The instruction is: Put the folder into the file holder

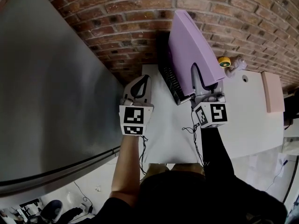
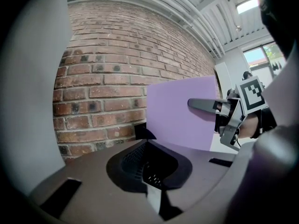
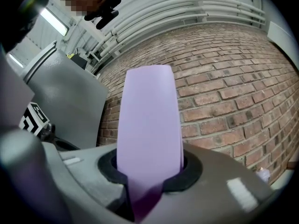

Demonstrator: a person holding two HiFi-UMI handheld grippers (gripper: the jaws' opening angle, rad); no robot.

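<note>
folder (image 1: 194, 41) clamped in right gripper (image 1: 200, 78) — seemingly just above file holder (image 1: 172, 80).

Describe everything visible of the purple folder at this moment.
The purple folder is plain lilac, smooth and matte, like thin plastic or card, closed and flat, with no label visible. It stands on edge, leaning, in front of the brick wall. The right claw grips its near edge. Its lower edge sits at the black mesh file holder; whether it touches it or has entered it cannot be told.
</note>
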